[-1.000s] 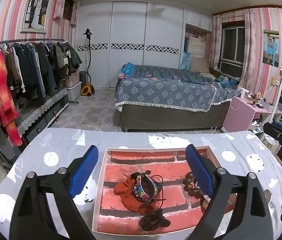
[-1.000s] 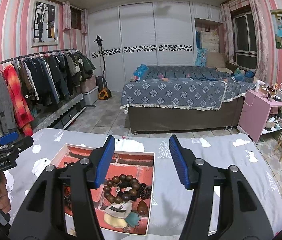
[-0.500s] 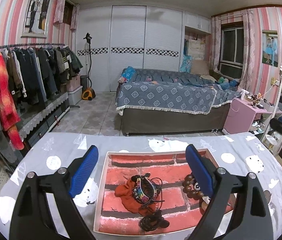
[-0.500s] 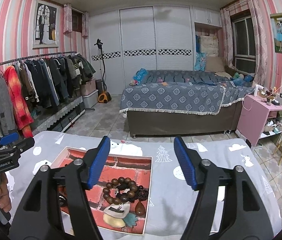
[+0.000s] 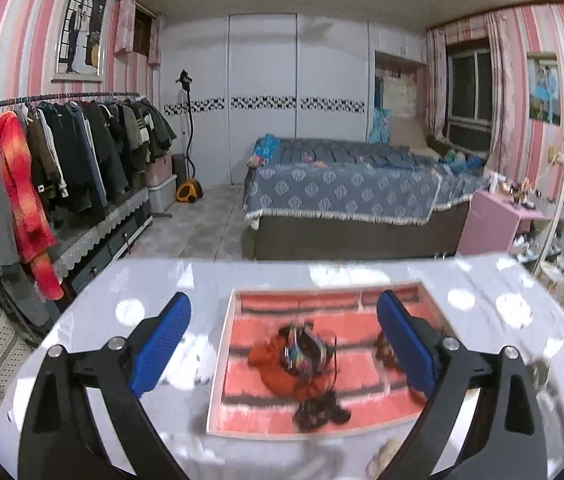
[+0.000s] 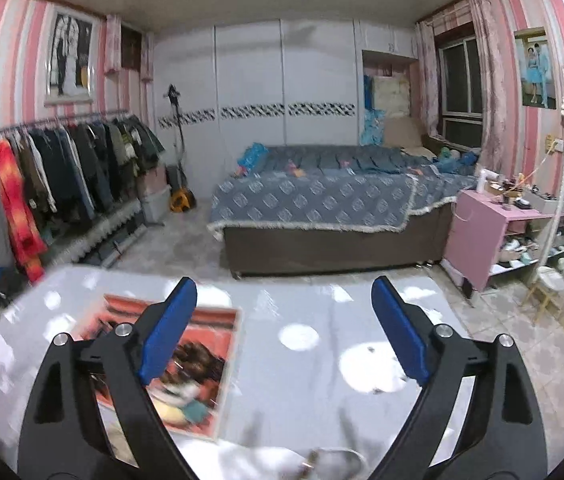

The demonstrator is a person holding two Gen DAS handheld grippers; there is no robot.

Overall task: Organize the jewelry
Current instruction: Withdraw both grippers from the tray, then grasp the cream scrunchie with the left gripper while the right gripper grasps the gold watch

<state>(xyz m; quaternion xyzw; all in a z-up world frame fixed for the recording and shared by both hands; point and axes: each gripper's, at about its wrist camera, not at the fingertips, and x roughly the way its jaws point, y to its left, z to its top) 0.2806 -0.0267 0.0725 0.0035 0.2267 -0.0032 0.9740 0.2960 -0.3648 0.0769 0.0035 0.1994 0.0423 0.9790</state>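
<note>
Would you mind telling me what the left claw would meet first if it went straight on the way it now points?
Probably the orange cloth and tangled hair ties in the brick-patterned tray; the left claw is open, aimed downward at them. Depth is blurred.

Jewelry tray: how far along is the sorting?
Done: nothing visibly sorted. The bead bracelet, the colourful bangle on an orange cloth and black cords all lie mixed in the tray.
In hand: nothing. The left gripper is open and empty; the right gripper hangs over bare tablecloth, jaws opening, nothing between them.
Left: seemingly all of the sorting.
</note>
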